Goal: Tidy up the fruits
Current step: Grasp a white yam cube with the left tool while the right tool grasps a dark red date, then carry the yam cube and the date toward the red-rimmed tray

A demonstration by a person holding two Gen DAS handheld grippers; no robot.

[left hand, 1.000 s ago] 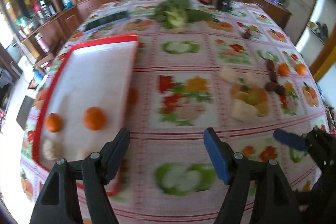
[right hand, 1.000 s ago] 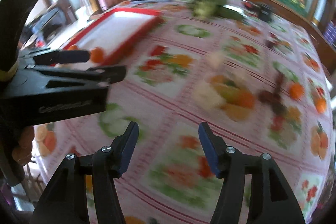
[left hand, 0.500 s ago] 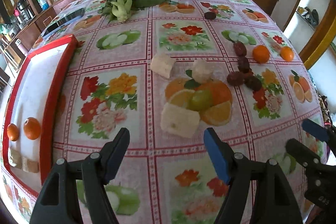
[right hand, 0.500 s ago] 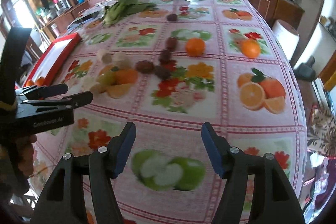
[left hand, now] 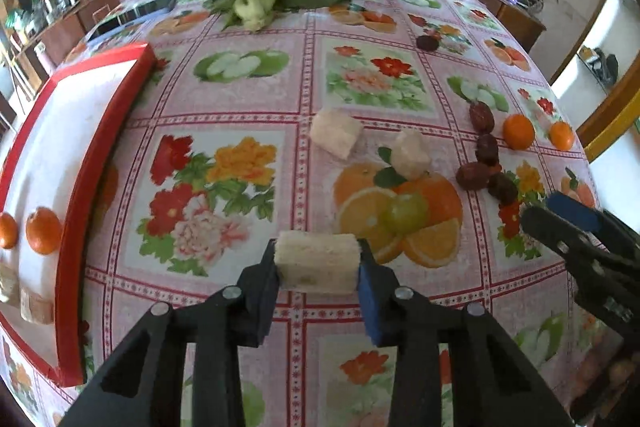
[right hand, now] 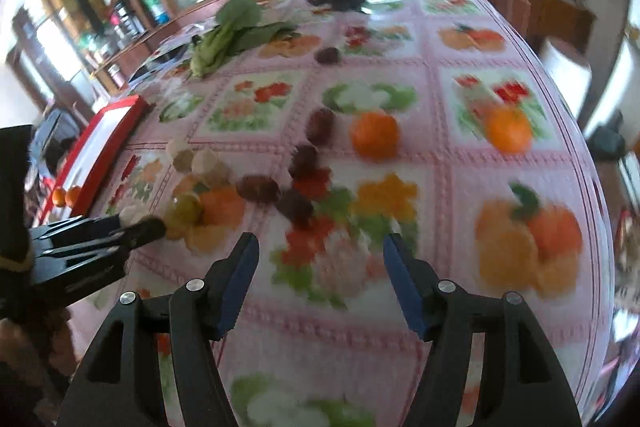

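Pick-up step of the sorting, judging by how things lie. Left gripper (left hand: 318, 269) closing on a pale cut fruit chunk (left hand: 316, 263), pads already against both its ends, chunk still down on the patterned tablecloth (left hand: 248, 99). Ahead of those fingers and a little to the right: two more pale chunks (left hand: 335, 133), a green grape (left hand: 405, 213) sitting on a printed orange, then a cluster of dark dates (left hand: 482, 163) and two loose oranges (left hand: 518, 131) farther right. Far off to the left of the fingers: red-rimmed tray (left hand: 64, 267), with two oranges (left hand: 43, 230) and some pale pieces already lying in it. Right gripper (right hand: 320, 281) parted, nothing between the blue pads, hovering over bare cloth with the dates ahead and slightly left of its fingers and the loose oranges ahead; view blurred, so finer detail not readable. Next, probably: firm up the hold without crushing the soft chunk, lift clear of the cloth, carry leftward over the tray rim and set down beside the other pale pieces. For the right side, likely a reach forward to a date or an orange.
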